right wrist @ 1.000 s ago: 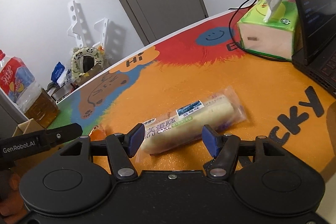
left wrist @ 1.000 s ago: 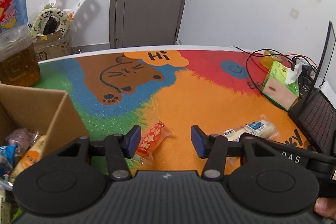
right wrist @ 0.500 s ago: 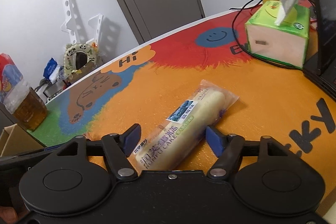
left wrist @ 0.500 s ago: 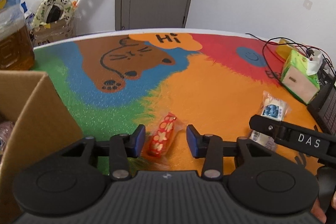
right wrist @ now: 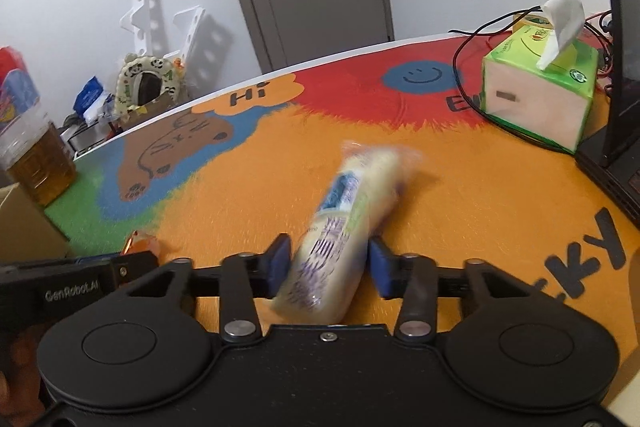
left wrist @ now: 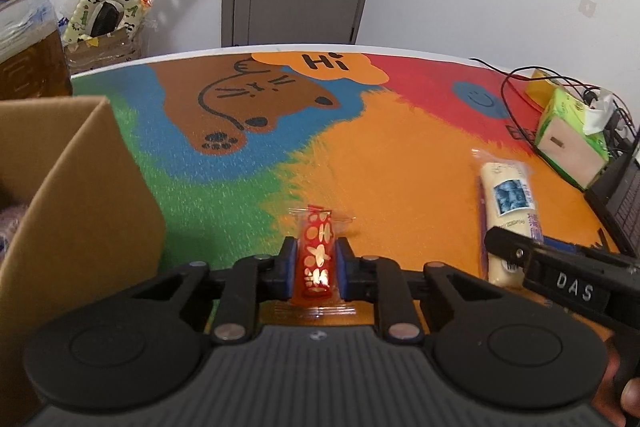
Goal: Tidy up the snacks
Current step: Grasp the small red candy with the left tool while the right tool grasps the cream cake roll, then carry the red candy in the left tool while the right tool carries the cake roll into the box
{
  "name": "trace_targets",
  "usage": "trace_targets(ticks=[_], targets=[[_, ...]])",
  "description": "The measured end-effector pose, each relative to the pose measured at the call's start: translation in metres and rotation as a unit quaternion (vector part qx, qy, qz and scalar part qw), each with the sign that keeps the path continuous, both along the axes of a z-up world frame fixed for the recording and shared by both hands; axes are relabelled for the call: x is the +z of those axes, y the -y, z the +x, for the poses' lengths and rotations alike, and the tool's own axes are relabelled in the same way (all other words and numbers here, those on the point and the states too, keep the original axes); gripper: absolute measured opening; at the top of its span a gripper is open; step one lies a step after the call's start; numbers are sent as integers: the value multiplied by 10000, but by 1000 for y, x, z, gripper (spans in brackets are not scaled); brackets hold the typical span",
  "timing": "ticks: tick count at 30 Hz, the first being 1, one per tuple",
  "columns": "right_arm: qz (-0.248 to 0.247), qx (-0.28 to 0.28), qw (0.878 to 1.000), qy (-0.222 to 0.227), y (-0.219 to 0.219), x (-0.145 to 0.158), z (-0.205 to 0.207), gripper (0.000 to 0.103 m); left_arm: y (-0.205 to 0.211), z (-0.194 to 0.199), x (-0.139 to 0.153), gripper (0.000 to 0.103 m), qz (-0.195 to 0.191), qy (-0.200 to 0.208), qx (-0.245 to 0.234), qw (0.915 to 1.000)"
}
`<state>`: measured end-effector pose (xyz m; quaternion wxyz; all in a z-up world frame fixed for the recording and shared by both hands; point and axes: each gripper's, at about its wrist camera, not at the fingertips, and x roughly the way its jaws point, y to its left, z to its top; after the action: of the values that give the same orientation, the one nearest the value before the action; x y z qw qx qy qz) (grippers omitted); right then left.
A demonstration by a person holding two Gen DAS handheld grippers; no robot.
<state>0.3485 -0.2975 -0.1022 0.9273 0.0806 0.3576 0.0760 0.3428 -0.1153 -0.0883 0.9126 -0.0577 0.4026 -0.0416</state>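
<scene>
My left gripper [left wrist: 316,267] is shut on a small red snack packet [left wrist: 317,251] with pale flower shapes, low over the orange part of the mat. My right gripper [right wrist: 326,267] is shut on a long pale cake roll in clear wrap [right wrist: 344,223], which is blurred and points away from me. The cake roll also shows in the left wrist view [left wrist: 508,211], with the right gripper's finger over its near end. A cardboard box [left wrist: 80,195] stands at the left, its inside mostly hidden.
A colourful mat [left wrist: 360,147] covers the table. A green tissue box [right wrist: 536,95] with cables sits at the right, next to a laptop [left wrist: 616,203]. A bottle of amber liquid [right wrist: 36,155] stands at the far left behind the box.
Both grippers have closed: the left onto the red packet, the right onto the cake roll. The cake roll has turned to point more away from the right gripper.
</scene>
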Motion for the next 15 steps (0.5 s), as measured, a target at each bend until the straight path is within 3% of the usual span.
trace_targets(ticks=[6,15], targets=[[237,-30,9997,80,9,6,-21,27,0,-19,7,17,-186,47,-68,9998],[422,90,9982,420,2,31,-44,26,-14,-51,40,17,-433,404,-67,9982]])
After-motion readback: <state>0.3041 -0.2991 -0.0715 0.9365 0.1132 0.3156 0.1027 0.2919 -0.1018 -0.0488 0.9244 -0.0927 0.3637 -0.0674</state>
